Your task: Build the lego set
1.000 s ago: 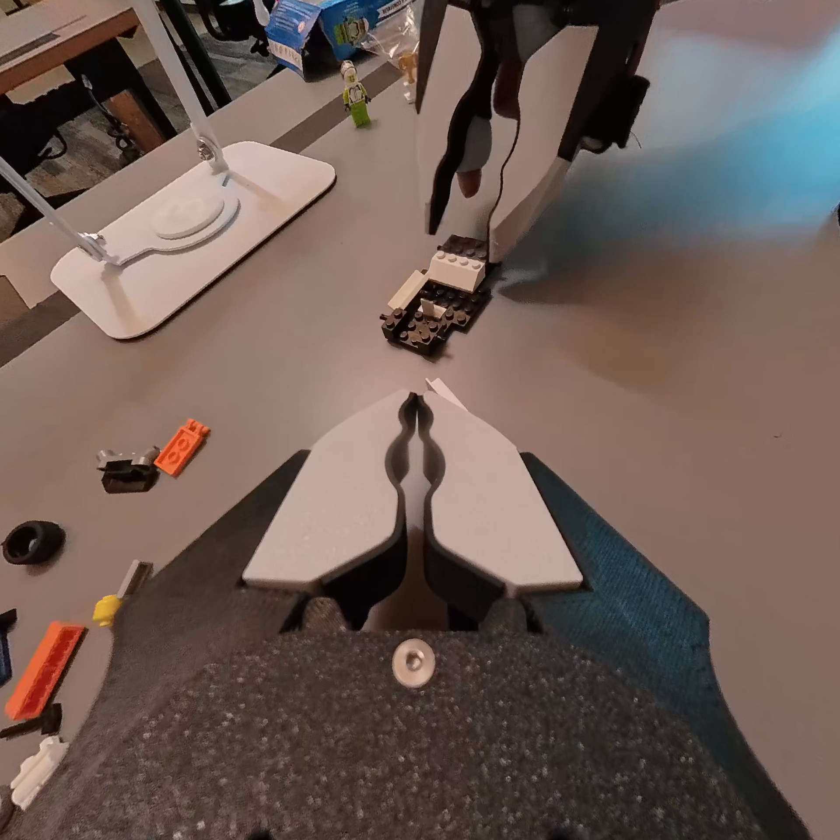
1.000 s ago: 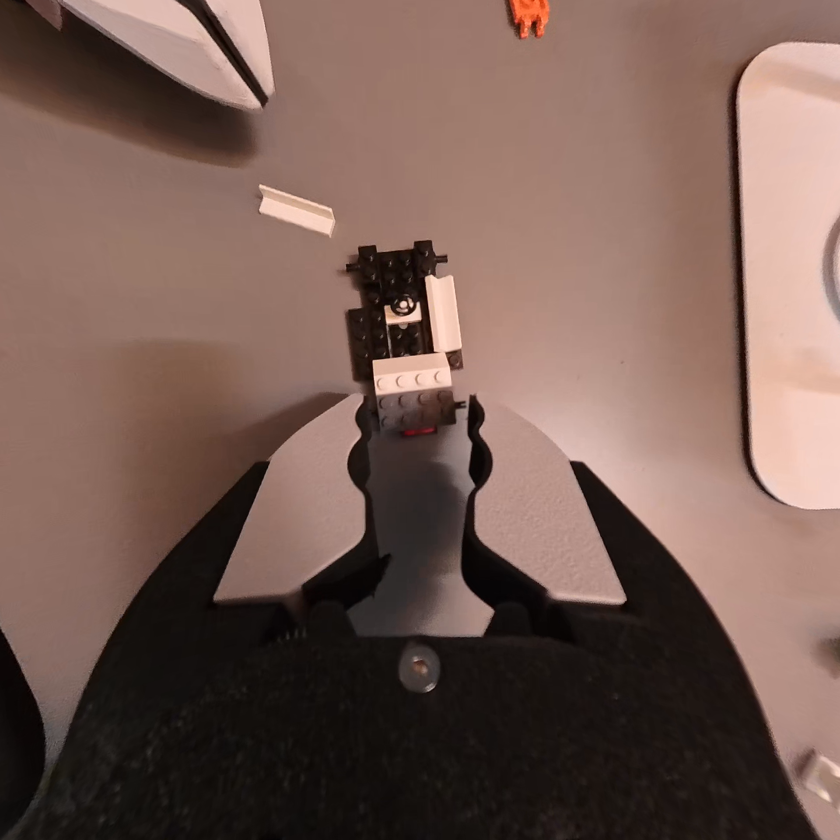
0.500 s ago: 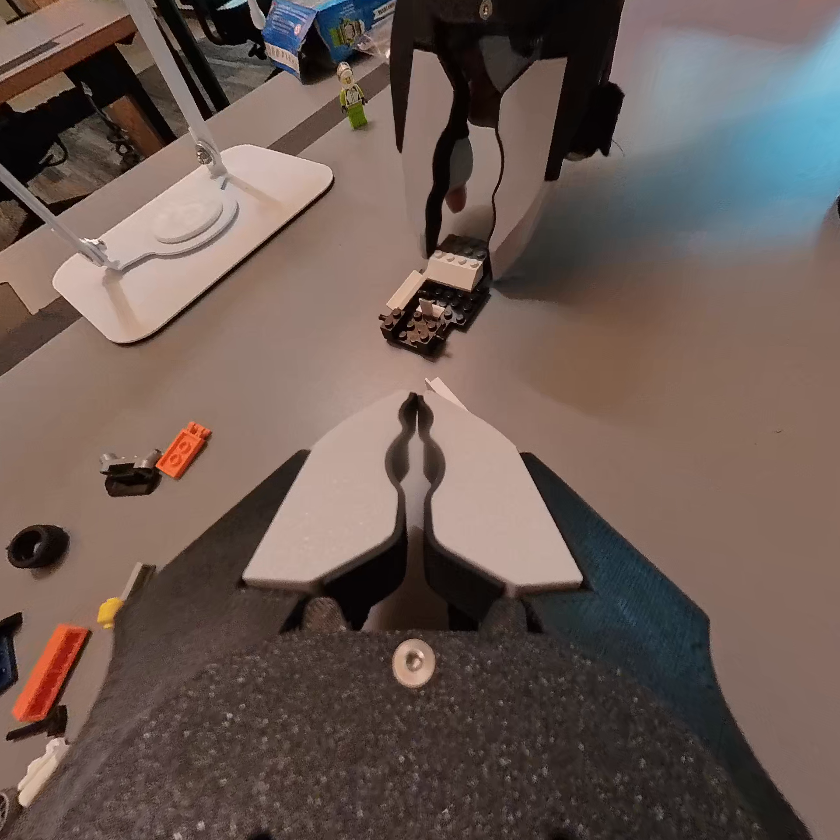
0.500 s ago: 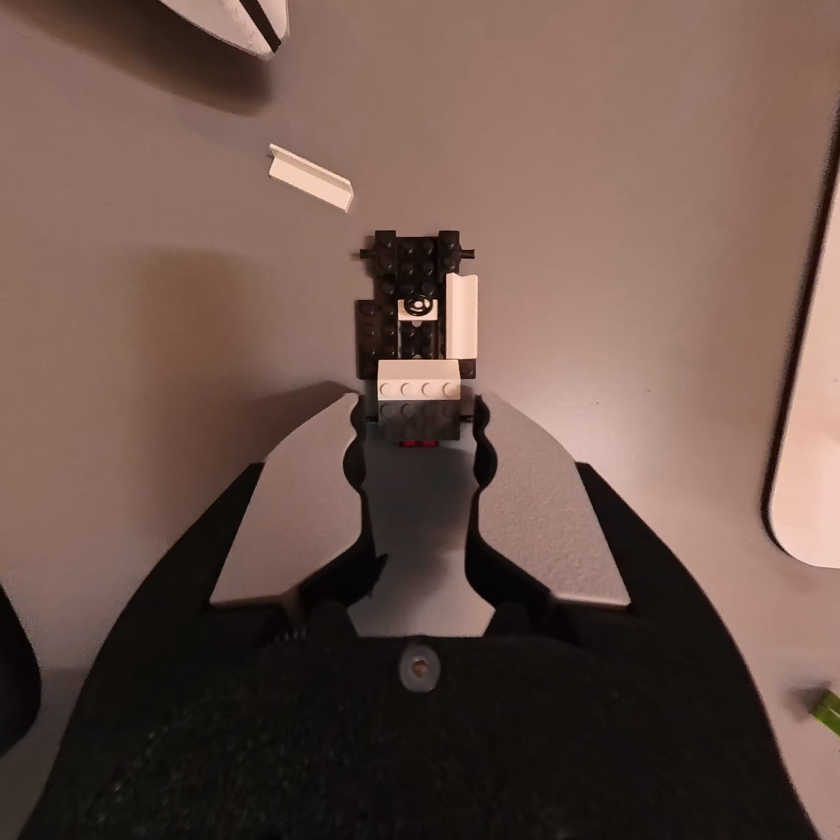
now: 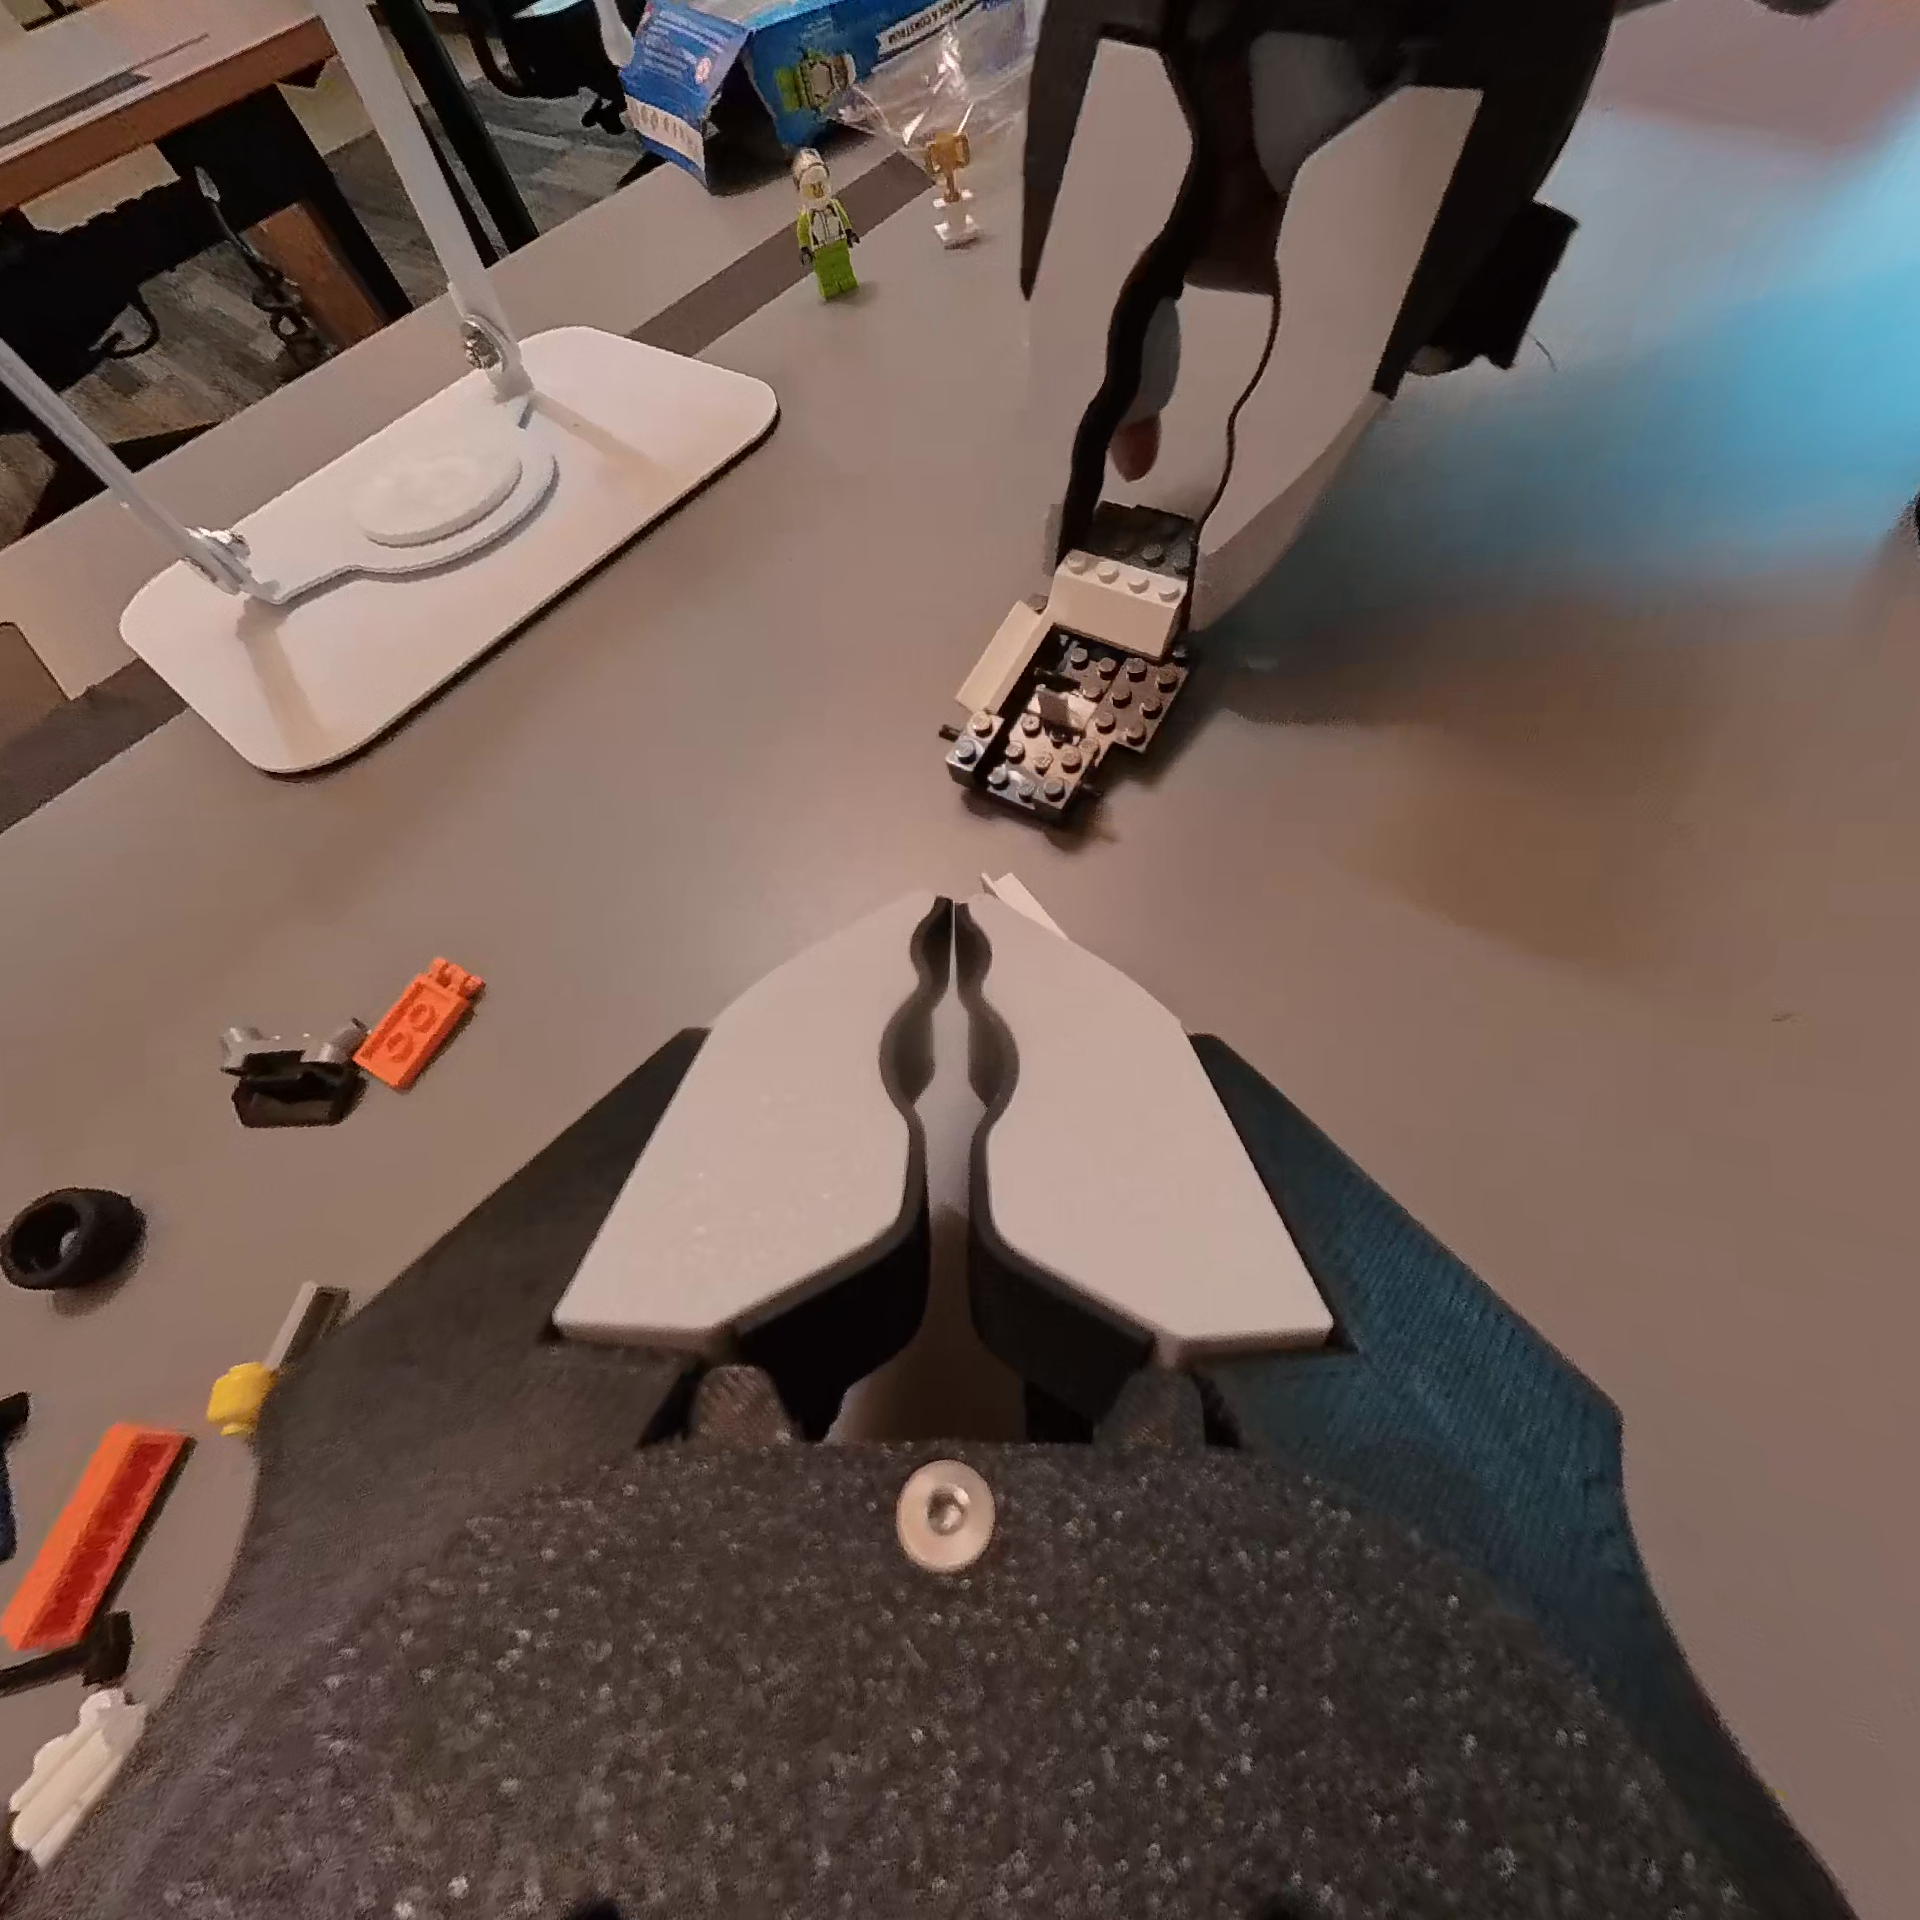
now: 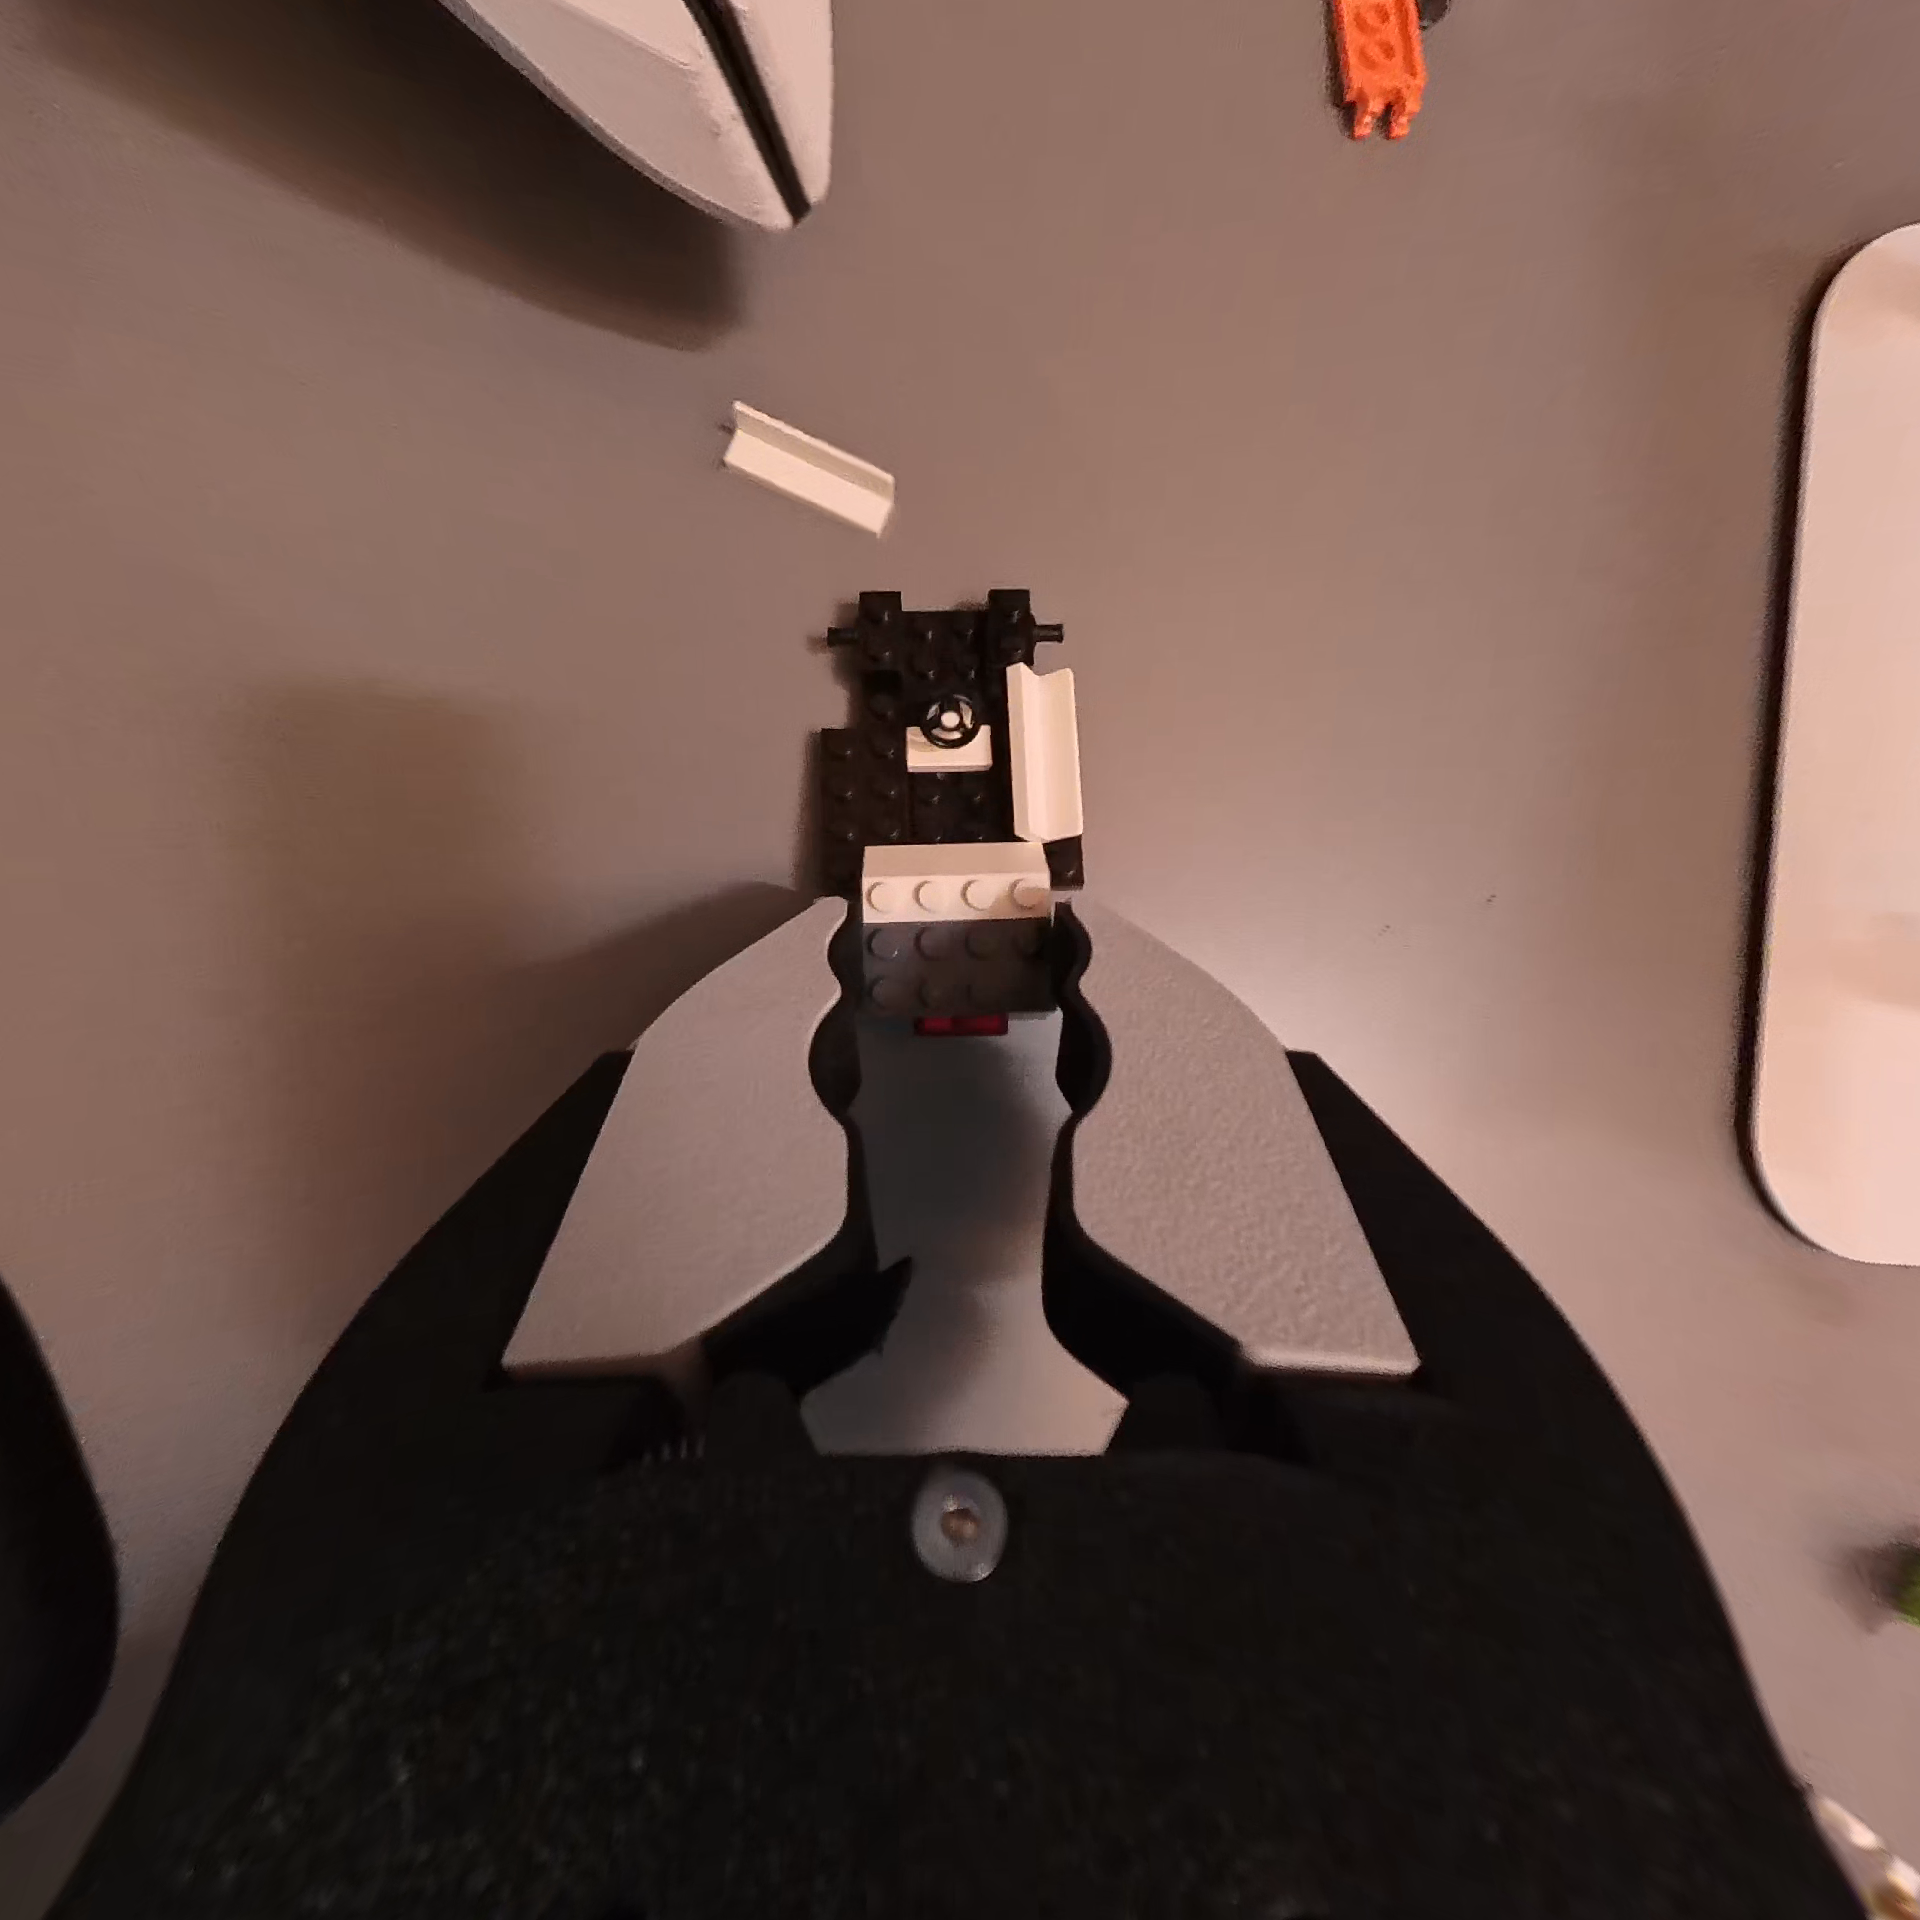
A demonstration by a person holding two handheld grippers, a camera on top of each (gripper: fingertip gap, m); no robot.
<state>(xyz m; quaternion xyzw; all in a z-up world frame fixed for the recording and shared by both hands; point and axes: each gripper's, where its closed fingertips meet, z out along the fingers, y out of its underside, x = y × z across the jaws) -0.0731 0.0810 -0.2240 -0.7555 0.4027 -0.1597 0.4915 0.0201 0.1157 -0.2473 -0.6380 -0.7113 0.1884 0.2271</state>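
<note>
Since the earlier frame the right gripper (image 6: 958,940) has closed in around the rear of the black lego chassis (image 6: 940,769), its jaws now pinching the grey studded block (image 6: 951,971) behind the white brick (image 6: 954,883); the chassis rests on the grey table (image 6: 1351,623). The left gripper (image 5: 954,914) hovers with fingers pressed together, empty, near a loose white panel (image 6: 808,480). Beyond stand an orange plate (image 5: 418,1023), a minifigure (image 5: 826,234), a white lamp base (image 5: 447,540) and a blue printed box (image 5: 727,73), its lettering not recorded.

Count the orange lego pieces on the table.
2. An orange hinged plate lies beside a black-and-grey piece; a longer orange plate sits near the left wrist view's bottom-left edge. Others may hide behind the left gripper.
</note>
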